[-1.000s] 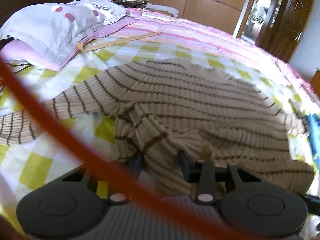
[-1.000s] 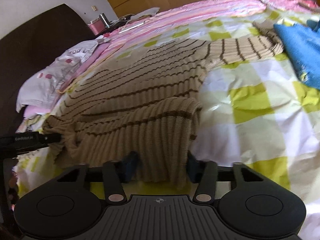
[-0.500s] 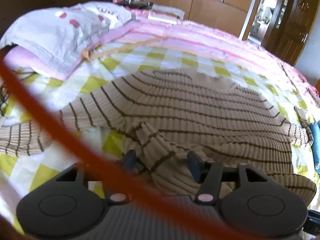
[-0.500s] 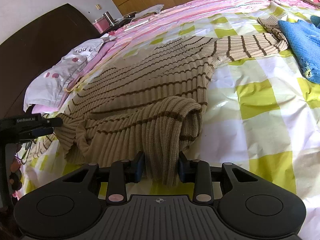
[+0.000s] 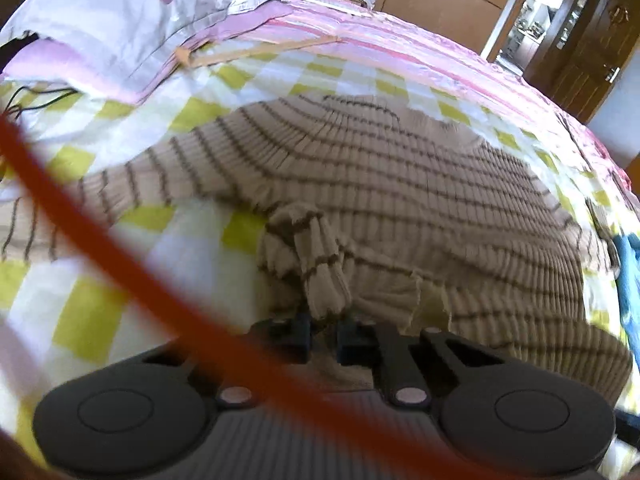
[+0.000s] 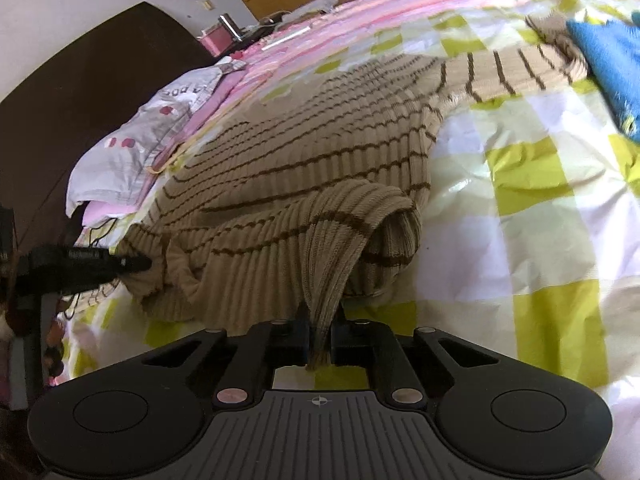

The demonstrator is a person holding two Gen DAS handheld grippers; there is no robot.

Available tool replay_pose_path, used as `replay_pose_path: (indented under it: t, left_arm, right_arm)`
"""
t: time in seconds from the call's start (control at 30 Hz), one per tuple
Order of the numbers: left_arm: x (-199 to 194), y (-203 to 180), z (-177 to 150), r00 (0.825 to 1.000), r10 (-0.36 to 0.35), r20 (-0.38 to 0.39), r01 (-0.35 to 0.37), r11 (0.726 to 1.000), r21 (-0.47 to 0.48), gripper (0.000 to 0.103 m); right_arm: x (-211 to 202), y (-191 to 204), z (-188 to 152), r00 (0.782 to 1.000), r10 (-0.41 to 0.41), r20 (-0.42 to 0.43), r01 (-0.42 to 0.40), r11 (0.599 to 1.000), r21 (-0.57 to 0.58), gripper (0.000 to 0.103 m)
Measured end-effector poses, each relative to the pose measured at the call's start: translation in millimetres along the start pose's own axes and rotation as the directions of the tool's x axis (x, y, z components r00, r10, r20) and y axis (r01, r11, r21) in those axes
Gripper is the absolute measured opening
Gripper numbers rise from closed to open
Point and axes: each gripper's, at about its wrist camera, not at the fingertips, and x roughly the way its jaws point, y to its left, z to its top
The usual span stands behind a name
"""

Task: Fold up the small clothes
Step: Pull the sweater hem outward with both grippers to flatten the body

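Note:
A beige ribbed sweater [image 5: 400, 200] with thin brown stripes lies spread on the checked bedspread [image 5: 80, 320], its bottom edge nearest me. In the left wrist view my left gripper [image 5: 323, 326] has its jaws closing on a bunched fold of the hem's left corner, pads pressing the knit. The right wrist view shows the sweater [image 6: 300, 168] with its right hem corner lifted into a tent. My right gripper [image 6: 320, 332] is closing tight on that pinched fold. At the left of that view the left gripper [image 6: 100, 264] meets the hem's other corner.
A white and pink pillow [image 5: 120, 12] lies at the bed's far left against a dark headboard [image 6: 80, 92]. A blue garment [image 6: 608, 60] sits past the sweater's right sleeve. A blurred orange cable [image 5: 120, 248] crosses the left view. Wooden doors [image 5: 580, 40] stand behind.
Both grippers went from wide around the hem folds to pinched tight on them. The left gripper shifted forward over the bed, and the fabric between each pair of fingers narrowed and rose.

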Motion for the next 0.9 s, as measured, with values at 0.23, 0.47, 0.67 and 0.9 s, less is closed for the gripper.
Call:
replay_pose_path:
  t: [0.23,0.47,0.67,0.9]
  left_arm:
    - [-44.1,13.1,-44.4,0.998,-0.043,-0.049,0.043,0.999,-0.009,0.017]
    - [-59.9,16.0,-93.1,0.983,-0.042,-0.176,0.044,0.999,0.008,0.017]
    - [-76.0,19.3,-108.2,0.977,0.004,-0.214,0.01,0.998,0.062,0.017]
    - [-109.8,11.3,-99.1,0.995,-0.008,-0.095,0.018,0.994,0.104,0.021]
  right_arm:
    - [-44.4,7.1,-21.3,0.999,-0.007,-0.05,0.006,0.999,-0.033,0.008]
    - [-75.2,8.0,-53.9,0.982,-0.018,-0.189,0.015,1.0,-0.017,0.008]
    - [-71.6,8.8,-74.3,0.953,-0.13,-0.275,0.118,0.991,-0.057,0.008]
    - [-102.9,16.1,-69.4,0.951,-0.227,-0.21,0.202,0.971,-0.13,0.014]
